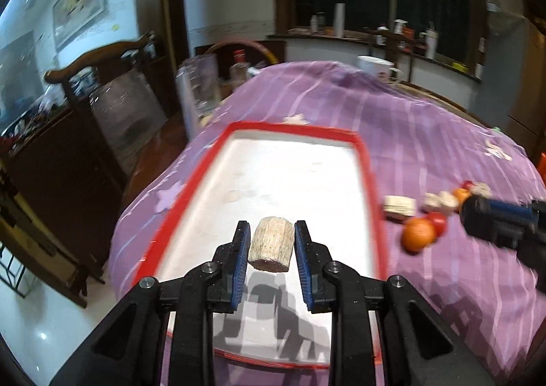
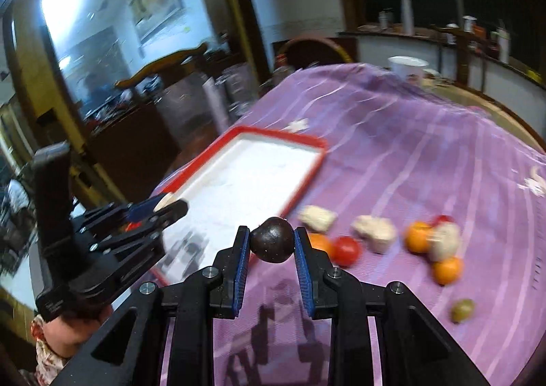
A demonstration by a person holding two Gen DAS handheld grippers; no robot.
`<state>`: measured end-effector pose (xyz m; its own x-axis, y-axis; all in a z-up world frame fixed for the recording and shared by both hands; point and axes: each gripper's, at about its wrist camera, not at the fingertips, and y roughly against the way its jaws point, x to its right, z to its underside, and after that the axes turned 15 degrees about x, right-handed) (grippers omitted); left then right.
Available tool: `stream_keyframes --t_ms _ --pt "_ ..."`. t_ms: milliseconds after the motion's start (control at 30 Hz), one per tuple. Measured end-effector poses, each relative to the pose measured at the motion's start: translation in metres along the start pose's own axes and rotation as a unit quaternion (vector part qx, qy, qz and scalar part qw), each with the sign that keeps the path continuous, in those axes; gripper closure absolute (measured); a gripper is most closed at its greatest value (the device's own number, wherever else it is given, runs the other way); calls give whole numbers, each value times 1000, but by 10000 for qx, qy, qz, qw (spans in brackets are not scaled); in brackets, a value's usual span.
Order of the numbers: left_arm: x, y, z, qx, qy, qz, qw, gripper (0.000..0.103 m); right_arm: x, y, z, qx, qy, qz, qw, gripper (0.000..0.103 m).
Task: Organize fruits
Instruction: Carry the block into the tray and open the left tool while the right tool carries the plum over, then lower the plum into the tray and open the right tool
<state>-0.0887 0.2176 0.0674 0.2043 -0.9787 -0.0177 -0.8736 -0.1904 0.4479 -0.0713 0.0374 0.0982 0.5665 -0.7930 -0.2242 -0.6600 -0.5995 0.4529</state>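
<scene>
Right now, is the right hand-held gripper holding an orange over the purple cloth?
Not an orange. The right wrist view shows the right hand-held gripper shut on a dark round fruit over the purple cloth. The oranges lie on the cloth.

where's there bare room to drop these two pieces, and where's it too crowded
The white floor of the red-rimmed tray is bare beyond the pale chunk in the left gripper. Striped purple cloth beyond the tray's far rim is free. Crowded: the oranges, tomato and pale chunks right of the tray, past the right gripper and its dark fruit.
</scene>
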Motion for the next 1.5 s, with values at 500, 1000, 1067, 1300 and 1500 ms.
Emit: stream_keyframes --t_ms 500,1000,1067,1300,1500 --pt "-58 -35 23 -354 722 163 9966 78 -65 -94 39 -759 534 -332 9951 73" --pt "-77 -13 20 -121 1293 152 9914 43 -66 -91 41 -762 494 -325 9953 73" --pt "-85 -8 19 -93 1509 100 9884 39 -64 -82 37 -670 472 -339 9961 73" --pt "-109 18 14 72 2209 -45 9752 35 -46 -47 31 -410 304 -250 9984 72" --pt "-109 26 15 58 2425 -81 9701 34 -16 -23 31 -282 -48 -112 9995 72"
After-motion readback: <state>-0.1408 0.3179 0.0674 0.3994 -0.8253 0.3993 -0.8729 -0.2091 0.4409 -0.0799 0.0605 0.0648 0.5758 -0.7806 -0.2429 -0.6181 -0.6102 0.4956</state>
